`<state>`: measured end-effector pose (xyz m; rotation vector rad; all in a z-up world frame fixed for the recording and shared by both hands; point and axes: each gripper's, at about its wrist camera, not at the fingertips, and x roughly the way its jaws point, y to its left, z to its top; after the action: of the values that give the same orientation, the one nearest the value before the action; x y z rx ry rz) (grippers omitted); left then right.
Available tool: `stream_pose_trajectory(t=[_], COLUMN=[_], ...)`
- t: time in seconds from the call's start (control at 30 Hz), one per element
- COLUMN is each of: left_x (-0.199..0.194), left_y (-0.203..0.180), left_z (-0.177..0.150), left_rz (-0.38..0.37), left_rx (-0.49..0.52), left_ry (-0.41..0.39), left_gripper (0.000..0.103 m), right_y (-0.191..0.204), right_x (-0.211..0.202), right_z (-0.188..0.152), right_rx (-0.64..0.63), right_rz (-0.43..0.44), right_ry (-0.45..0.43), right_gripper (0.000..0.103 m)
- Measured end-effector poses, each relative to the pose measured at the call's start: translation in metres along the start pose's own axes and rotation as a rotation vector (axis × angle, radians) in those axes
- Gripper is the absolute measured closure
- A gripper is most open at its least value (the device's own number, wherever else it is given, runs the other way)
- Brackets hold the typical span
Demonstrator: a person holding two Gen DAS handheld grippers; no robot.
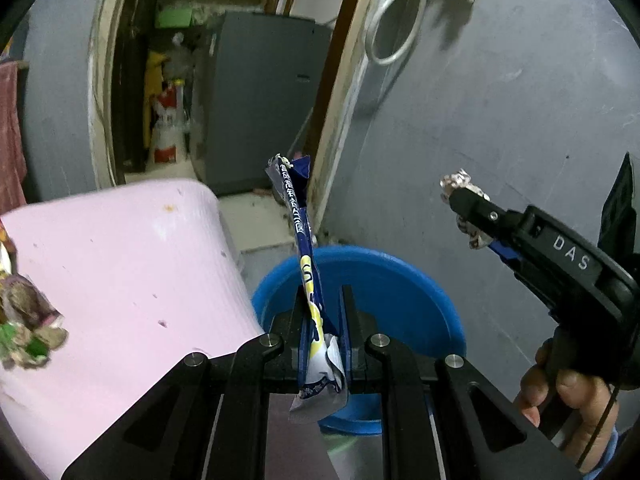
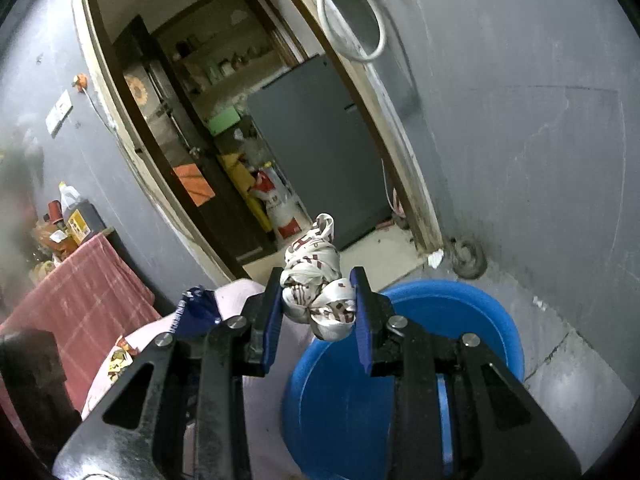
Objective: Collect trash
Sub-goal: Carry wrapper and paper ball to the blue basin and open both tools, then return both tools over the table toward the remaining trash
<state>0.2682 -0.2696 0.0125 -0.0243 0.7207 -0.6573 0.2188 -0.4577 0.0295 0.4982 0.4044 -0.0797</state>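
My left gripper [image 1: 323, 320] clamps a blue wrapper [image 1: 308, 248] upright; my right gripper [image 2: 316, 304] pinches a crumpled wrapper [image 2: 316, 292]. The blue basin [image 2: 460, 304] lies directly below both fingers.

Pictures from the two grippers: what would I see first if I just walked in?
The big blue tub on the floor by the grey wall stands out first. Above it, the left gripper pinches a long blue wrapper that sticks up, and the right gripper squeezes a crumpled white wrapper. A pink table sits just left of the tub.
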Motion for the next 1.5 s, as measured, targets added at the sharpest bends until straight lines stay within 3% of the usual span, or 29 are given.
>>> stream_pose_trajectory(t=[0.17,0.4,0.6,0.7,0.87,0.93,1.17,1.5], left_x=[0.014,0.023,0.014,0.002,-0.023,-0.034,-0.077,-0.139], left_y=[-0.002,0.006,0.014,0.014,0.02,0.024,0.045,0.077], left_z=[-0.002,-0.01,-0.007,-0.007,-0.006,-0.004,0.005,-0.004], left_rz=[0.006,0.019,0.032,0.064,0.146,0.177,0.266,0.409], left_rx=[0.02,-0.004,-0.026,-0.043,-0.044,-0.05,-0.099,-0.155], left_ry=[0.057,0.087,0.07,0.015,-0.095,-0.142,-0.291,-0.431], left_gripper=[0.091,0.068,0.063,0.052,0.035,0.023,0.006,0.002], right_y=[-0.003,-0.008,-0.008,-0.005,0.003,0.008,0.03,0.076], right_x=[0.014,0.019,0.018,0.016,0.001,-0.007,-0.023,-0.048], right_z=[-0.004,-0.006,-0.006,-0.006,-0.002,0.0,-0.002,-0.013], right_rx=[0.008,0.02,0.011,-0.006,-0.04,-0.056,-0.121,-0.207], right_rz=[-0.025,-0.039,-0.037,-0.033,-0.02,-0.008,0.027,0.127], right_ry=[0.073,0.111,0.111,0.094,0.008,-0.034,-0.133,-0.29], right_gripper=[0.068,0.067,0.06,0.054,0.029,0.02,0.0,0.0])
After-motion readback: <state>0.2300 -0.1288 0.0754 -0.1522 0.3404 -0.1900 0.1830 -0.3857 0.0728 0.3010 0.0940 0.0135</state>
